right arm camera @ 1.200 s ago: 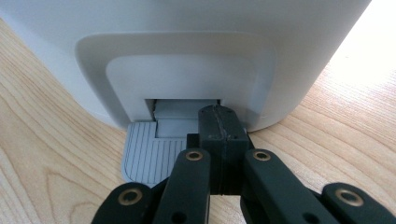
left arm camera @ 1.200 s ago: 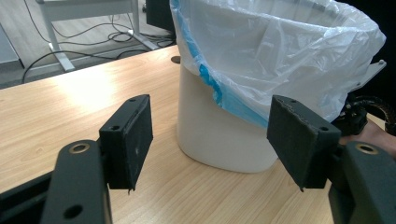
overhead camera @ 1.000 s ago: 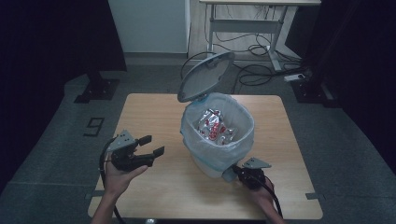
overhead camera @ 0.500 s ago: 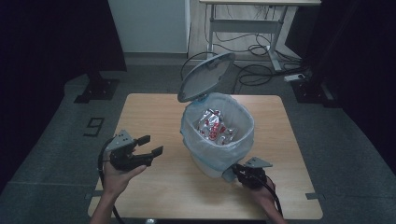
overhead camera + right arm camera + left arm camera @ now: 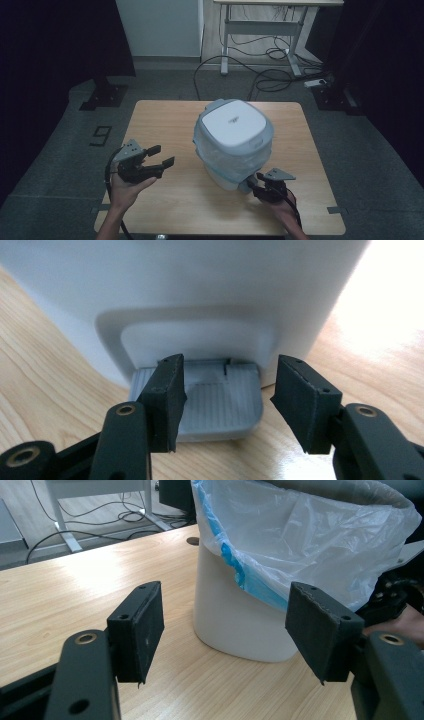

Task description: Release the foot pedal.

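Near the middle of the table (image 5: 165, 125) stands the pedal bin (image 5: 233, 142) — lid down, plastic liner (image 5: 310, 535) folded over its rim. By the table's near edge, the right gripper (image 5: 227, 395) has just been opening, its jaws apart over the bin's grey pedal (image 5: 220, 402) — not pinching it. Toward the table's left edge, the left gripper (image 5: 161, 156) is released, grasping nothing.
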Action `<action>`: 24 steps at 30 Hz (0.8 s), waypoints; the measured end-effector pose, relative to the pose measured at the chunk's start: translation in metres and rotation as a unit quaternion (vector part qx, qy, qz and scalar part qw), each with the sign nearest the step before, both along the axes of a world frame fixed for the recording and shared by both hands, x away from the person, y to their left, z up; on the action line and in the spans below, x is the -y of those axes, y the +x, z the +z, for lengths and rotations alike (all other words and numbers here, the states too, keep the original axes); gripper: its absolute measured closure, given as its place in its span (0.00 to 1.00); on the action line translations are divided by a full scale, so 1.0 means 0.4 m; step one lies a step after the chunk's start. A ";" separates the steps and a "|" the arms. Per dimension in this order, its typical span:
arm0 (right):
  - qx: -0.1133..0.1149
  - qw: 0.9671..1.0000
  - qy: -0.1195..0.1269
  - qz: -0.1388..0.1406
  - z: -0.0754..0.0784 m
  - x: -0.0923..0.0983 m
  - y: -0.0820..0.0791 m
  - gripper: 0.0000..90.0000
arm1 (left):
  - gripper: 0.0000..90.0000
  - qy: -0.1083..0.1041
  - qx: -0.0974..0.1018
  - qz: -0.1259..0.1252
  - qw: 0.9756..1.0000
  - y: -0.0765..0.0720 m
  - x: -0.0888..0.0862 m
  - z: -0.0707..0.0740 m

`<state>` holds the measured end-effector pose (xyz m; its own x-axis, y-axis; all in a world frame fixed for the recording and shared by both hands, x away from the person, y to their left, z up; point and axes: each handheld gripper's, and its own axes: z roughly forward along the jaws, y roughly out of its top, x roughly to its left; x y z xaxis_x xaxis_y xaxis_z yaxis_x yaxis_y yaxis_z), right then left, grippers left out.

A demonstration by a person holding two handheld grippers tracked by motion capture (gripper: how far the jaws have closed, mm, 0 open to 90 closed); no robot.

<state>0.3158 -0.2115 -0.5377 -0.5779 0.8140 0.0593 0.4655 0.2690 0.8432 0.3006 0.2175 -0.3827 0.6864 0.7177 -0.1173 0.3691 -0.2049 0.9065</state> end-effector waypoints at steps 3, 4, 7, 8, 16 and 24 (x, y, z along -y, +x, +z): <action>0.005 1.000 -0.007 0.000 0.000 0.009 -0.004 0.48 | 0.36 -0.001 -0.001 0.001 1.000 0.000 -0.001 -0.001; 0.004 1.000 -0.006 0.000 0.000 0.012 -0.004 0.47 | 0.36 -0.001 -0.001 0.001 1.000 0.000 -0.002 -0.002; 0.010 1.000 -0.012 -0.002 0.004 0.026 -0.013 0.46 | 0.36 -0.001 -0.002 0.001 1.000 0.001 -0.001 -0.005; 0.010 1.000 -0.012 -0.003 0.005 0.030 -0.014 0.45 | 0.35 -0.002 -0.002 0.001 1.000 0.001 -0.001 -0.006; 0.024 1.000 0.001 -0.012 0.024 0.062 -0.035 0.45 | 0.36 -0.002 -0.003 -0.002 1.000 -0.002 0.003 -0.014; 0.034 0.999 0.015 -0.023 0.044 0.091 -0.063 0.41 | 0.36 -0.004 -0.005 0.001 1.000 -0.002 -0.006 -0.024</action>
<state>0.2907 -0.2480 -0.5201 -0.5432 0.8384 0.0453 0.4177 0.2230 0.8808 0.2998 0.2200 -0.3922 0.6846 0.7173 -0.1296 0.3776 -0.1968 0.9048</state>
